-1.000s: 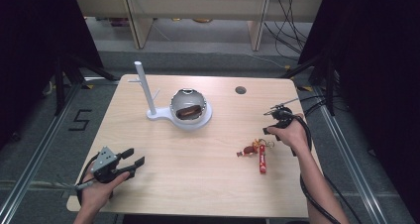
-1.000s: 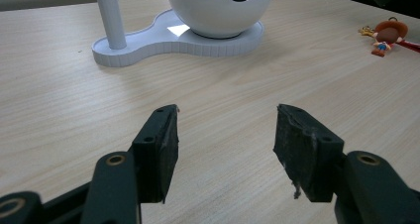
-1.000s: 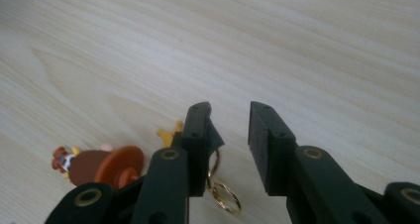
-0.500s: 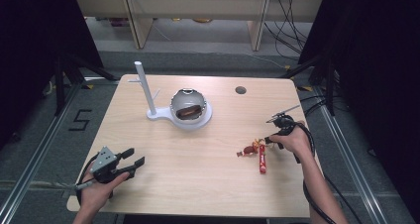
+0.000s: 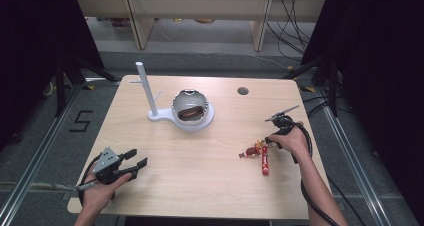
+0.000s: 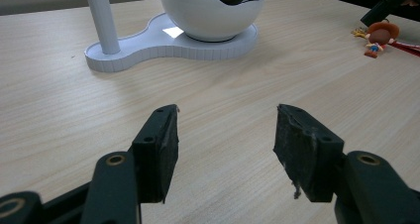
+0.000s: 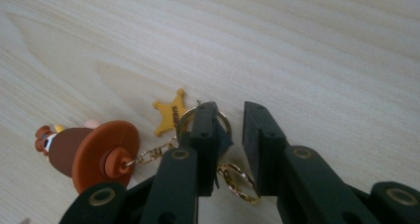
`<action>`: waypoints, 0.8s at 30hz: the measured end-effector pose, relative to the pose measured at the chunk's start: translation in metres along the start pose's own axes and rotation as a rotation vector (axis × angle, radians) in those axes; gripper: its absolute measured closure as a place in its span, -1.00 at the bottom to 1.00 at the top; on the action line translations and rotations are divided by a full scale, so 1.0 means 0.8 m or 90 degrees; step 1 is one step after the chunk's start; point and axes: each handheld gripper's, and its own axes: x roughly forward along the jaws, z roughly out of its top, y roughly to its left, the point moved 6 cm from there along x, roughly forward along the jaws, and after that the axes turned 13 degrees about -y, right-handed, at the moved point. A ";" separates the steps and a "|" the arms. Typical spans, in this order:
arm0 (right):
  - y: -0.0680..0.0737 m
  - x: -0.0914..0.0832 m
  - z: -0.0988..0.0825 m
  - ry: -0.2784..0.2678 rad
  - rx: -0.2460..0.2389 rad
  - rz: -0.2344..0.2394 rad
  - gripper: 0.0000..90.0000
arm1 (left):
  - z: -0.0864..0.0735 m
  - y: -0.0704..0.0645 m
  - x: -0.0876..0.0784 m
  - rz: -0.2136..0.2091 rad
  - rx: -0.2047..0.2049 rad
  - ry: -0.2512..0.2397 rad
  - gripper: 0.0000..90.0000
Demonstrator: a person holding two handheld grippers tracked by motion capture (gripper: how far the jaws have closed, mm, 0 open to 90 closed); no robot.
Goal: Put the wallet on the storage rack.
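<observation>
The right gripper [image 7: 228, 135] has its fingers [image 7: 205, 135] nearly closed, with a narrow gap left between them. The left finger rests over a gold key ring [image 7: 237, 182] lying flat on the worktop [image 7: 322, 50]; the ring is not clamped between the fingers. A short gold chain [image 7: 151, 154] runs from the ring to a cowboy figure [image 7: 91, 154] with a brown hat, lying on its side just left of the fingers. A yellow star charm [image 7: 171, 116] lies flat beside the fingers, touching the ring area. In the high view, the right gripper [image 5: 276, 136] is tilted down at the right side of the worktop, with the figure [image 5: 252, 150] and a red strap [image 5: 264, 161] just beside it.

The left gripper [image 6: 225, 142] has its fingers [image 6: 161, 144] wide apart and holds nothing; bare worktop shows between them. In the high view it [image 5: 135, 162] sits at the near left corner, held low in the person's left hand [image 5: 97, 193], well apart from the other items.

A white stand [image 5: 172, 117] sits at centre rear of the worktop. It carries an upright post [image 5: 145, 88] on its left end and a white sphere [image 5: 190, 106] on its right end. The sphere has an opening with a dark brown interior.
</observation>
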 end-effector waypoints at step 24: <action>0.011 0.012 0.002 0.080 -0.106 -0.049 0.97 | 0.000 -0.001 -0.001 -0.001 -0.002 -0.002 -0.07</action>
